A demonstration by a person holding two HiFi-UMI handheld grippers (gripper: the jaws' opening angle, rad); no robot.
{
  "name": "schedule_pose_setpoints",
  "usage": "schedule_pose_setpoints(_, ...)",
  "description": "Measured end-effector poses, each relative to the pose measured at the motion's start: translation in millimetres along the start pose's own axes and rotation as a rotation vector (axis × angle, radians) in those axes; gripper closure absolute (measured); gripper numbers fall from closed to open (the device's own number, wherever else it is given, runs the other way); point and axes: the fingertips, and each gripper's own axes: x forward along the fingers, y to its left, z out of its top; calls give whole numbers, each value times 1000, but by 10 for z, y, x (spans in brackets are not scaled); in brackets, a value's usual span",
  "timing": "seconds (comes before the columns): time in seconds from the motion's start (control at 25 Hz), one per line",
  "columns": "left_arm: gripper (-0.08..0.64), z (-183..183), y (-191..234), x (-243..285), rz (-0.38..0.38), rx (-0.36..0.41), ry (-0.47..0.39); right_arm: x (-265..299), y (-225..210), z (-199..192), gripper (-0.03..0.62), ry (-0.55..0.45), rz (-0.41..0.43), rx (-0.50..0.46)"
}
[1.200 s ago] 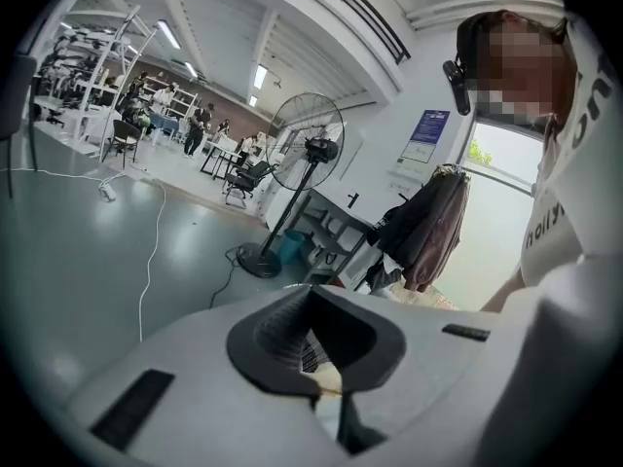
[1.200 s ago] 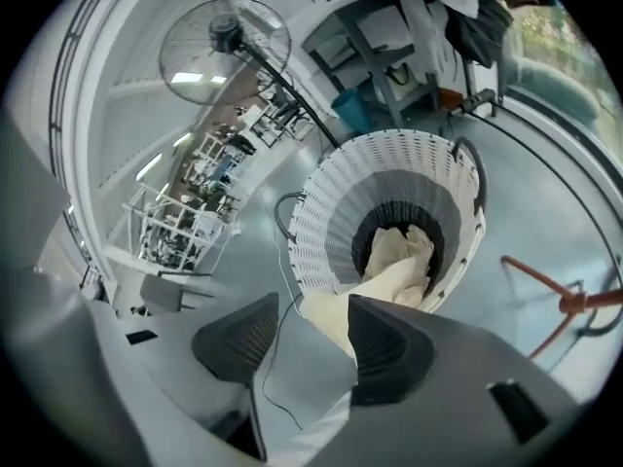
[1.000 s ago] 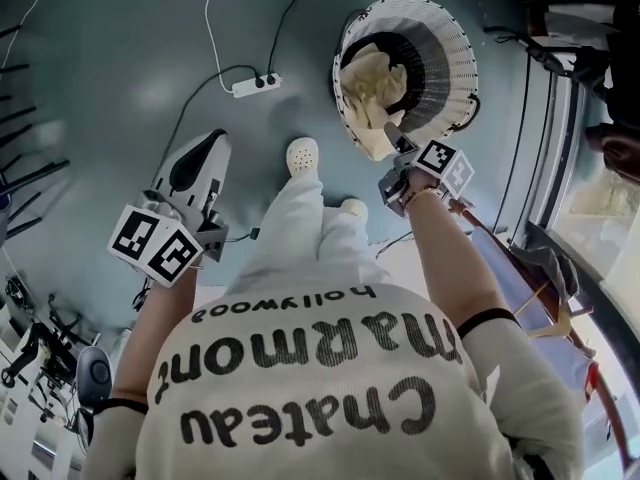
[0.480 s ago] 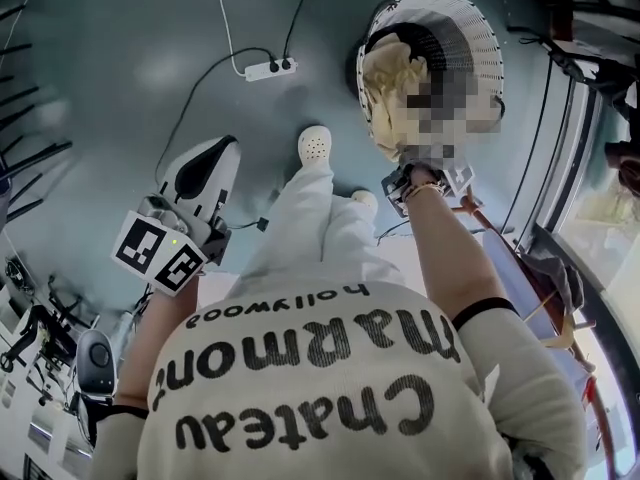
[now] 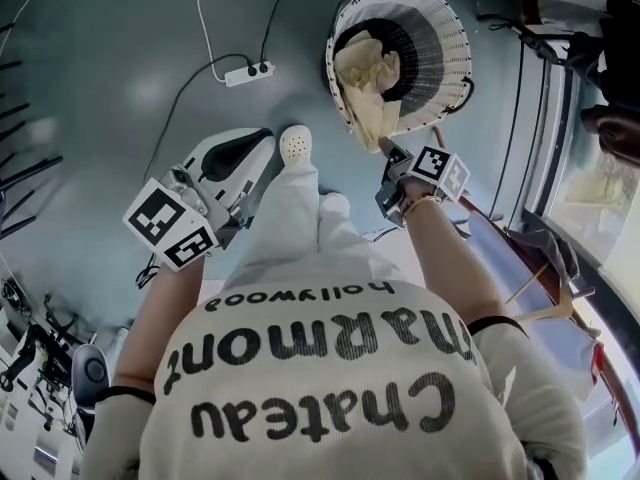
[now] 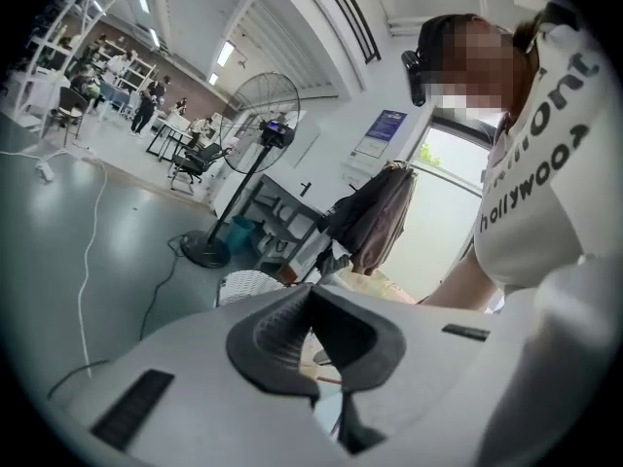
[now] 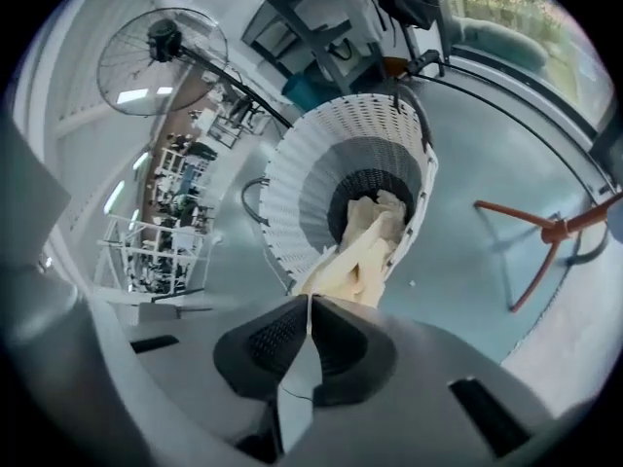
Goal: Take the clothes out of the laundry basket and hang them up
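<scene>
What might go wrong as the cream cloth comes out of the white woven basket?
1. The right gripper, its jaws just closed, pinches only a thin fold of the crumpled cream cloth; it may slip free when pulled.
2. The cloth drapes over the rim of the white woven laundry basket, so pulling might drag or tip it.

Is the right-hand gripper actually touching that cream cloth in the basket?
Touching. The right gripper view shows the right gripper, whose jaws have just been closing, pinched on the cream cloth trailing from the basket.
</scene>
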Motion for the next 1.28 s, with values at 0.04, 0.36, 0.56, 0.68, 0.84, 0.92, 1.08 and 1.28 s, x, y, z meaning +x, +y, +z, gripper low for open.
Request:
schedule_pose_setpoints(0.04, 551, 12, -123, 52, -25, -4, -11, -111, 79, -5, 555, -5, 45, -22)
schedule_pose_setpoints(0.36, 403, -60, -1389, 424, -230, 25, 1, -1299, 583, 91, 557, -113, 363, -132)
schedule_pose_setpoints(0.56, 400, 21, -1772, 506, -208, 64, -21, -2017, 889, 249, 557, -181, 443, -228)
schedule_pose_setpoints(0.68, 379, 97, -1959, 539, -191, 112, -5, -2421, 1106, 294, 557, -230, 491, -265)
schedule_pose_setpoints(0.84, 353, 71, -2220, 571, -173, 173, 43, -2998, 1718, 282, 557, -301, 736, -520)
schedule_pose_setpoints(0.92, 350, 64, -2308, 561, -155, 189, 50, -3237, 1901, 221, 557, -326, 770, -547)
schedule_pose_setpoints(1.08, 340, 149, -2418, 592, -98, 243, 27, -3730, 2226, 180, 557, -392, 854, -608)
schedule_pose_setpoints(1.28, 334, 211, -2656, 521, -43, 264, -7, -4338, 2496, -71, 557, -441, 950, -676)
